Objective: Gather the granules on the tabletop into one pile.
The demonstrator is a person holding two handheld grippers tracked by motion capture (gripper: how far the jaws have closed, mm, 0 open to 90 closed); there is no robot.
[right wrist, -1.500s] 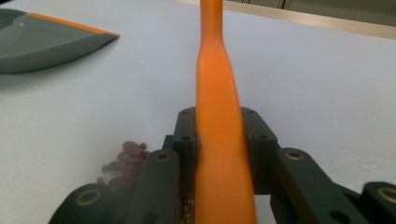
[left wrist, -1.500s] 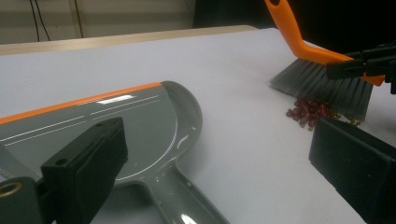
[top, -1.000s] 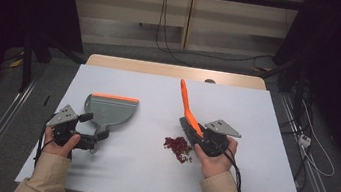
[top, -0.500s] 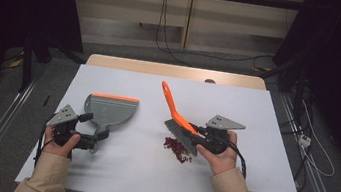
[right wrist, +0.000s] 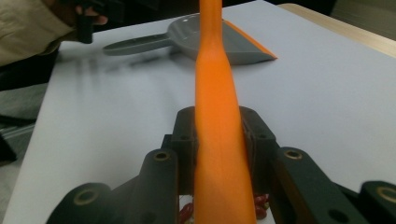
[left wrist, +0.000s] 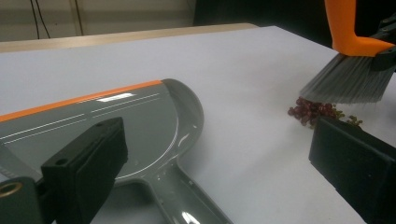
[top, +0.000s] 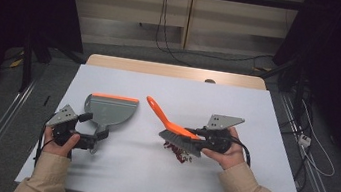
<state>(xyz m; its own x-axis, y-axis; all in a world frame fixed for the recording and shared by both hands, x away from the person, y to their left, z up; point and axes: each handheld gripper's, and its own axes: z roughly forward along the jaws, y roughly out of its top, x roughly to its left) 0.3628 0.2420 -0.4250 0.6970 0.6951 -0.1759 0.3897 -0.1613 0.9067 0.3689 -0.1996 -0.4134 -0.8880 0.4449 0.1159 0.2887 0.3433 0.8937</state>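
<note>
A grey dustpan (top: 108, 109) with an orange lip lies flat on the white table (top: 146, 183), left of centre. My left gripper (top: 93, 128) stands open astride its handle (left wrist: 187, 205), the jaws wide apart and not pressing it. My right gripper (top: 194, 132) is shut on the orange handle (right wrist: 217, 116) of a brush. The handle slants up to the left, and the grey bristles (top: 180, 140) hang just over a small heap of dark red crumbs (top: 178, 152). In the left gripper view the bristles (left wrist: 348, 81) and crumbs (left wrist: 313, 111) show at the right.
A wooden strip (top: 177, 71) borders the table's far edge. Cables and metal rails run along the floor on both sides. The dustpan (right wrist: 210, 35) and the person's left hand (right wrist: 88, 18) show far off in the right gripper view.
The brush handle has swung from nearly upright down toward the left, and the bristles now sit over the crumbs. The left gripper and the dustpan have not moved.
</note>
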